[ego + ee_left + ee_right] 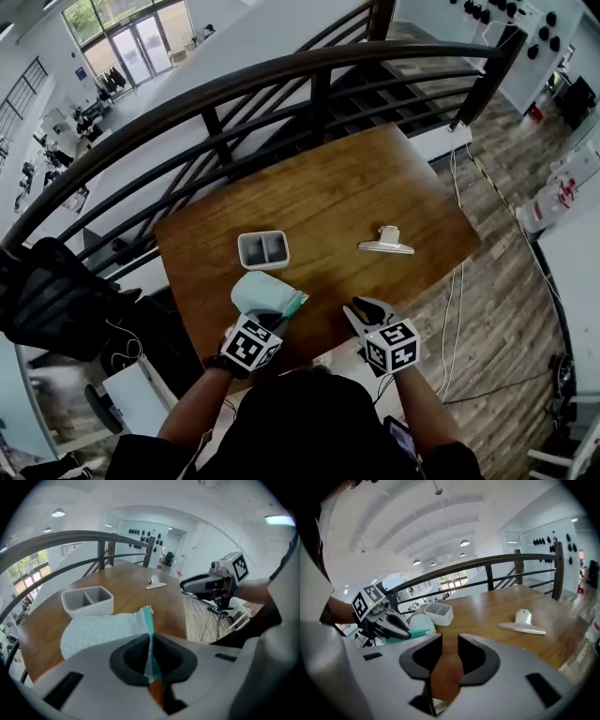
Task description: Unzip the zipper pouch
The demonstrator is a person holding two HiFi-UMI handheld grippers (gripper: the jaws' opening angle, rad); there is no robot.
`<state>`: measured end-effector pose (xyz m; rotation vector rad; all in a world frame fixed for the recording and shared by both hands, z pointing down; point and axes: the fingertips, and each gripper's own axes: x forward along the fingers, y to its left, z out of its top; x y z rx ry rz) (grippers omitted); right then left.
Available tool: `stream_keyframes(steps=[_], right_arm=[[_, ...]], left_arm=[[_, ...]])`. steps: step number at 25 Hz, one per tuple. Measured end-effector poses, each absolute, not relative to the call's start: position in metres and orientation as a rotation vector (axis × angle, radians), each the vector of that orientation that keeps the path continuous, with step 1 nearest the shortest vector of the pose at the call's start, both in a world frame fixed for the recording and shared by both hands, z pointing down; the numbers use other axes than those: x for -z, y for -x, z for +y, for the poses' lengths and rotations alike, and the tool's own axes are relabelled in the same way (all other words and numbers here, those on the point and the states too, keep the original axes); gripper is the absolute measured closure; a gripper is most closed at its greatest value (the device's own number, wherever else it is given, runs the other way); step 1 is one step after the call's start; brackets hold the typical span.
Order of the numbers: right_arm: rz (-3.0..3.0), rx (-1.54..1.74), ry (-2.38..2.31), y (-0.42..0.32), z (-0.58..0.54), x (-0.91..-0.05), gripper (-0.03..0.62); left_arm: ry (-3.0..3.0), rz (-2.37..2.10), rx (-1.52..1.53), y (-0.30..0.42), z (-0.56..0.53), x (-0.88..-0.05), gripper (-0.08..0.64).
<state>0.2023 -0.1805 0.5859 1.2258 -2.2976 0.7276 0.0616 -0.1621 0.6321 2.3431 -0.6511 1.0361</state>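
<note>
A pale mint zipper pouch [261,292] with a teal zip edge lies near the front edge of the wooden table [356,187], partly lifted. My left gripper [287,313] is shut on the pouch's teal zipper end; in the left gripper view the pouch [103,630] runs into the closed jaws of the left gripper [151,651]. A small white zip pull [149,607] shows at the far end. My right gripper [361,309] hovers to the right of the pouch, apart from it. In the right gripper view the right gripper [449,656] stands open with nothing between its jaws.
A grey two-compartment tray [263,249] stands just behind the pouch. A white clip-like tool [385,243] lies on the table to the right. A dark curved railing [281,84] borders the table's far side. Cables run over the floor at the right.
</note>
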Motion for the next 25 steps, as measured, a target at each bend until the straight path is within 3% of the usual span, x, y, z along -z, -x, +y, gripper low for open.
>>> stream_keyframes(steps=[10, 15, 19, 22, 25], right_arm=[[-2.447, -0.552, -0.942, -0.166, -0.179, -0.569, 0.48], [-2.42, -0.176, -0.627, -0.129, -0.166, -0.573, 0.414], [-2.432, -0.075, -0.447, -0.103, -0.164, -0.578, 0.388], [-2.438, -0.074, -0.35, -0.089, -0.159, -0.58, 0.391], [-2.434, -0.024, -0.303, -0.079, -0.156, -0.582, 0.459]], left_arm=[[-2.62, -0.264, -0.936, -0.073, -0.151, -0.556, 0.529], [-2.664, -0.042, -0.864, -0.062, -0.144, -0.544, 0.529], [-2.629, 0.015, -0.869, -0.053, -0.145, -0.55, 0.531], [-2.621, 0.039, -0.892, -0.05, -0.145, -0.552, 0.529], [-2.617, 0.056, -0.929, -0.047, -0.144, -0.554, 0.528]])
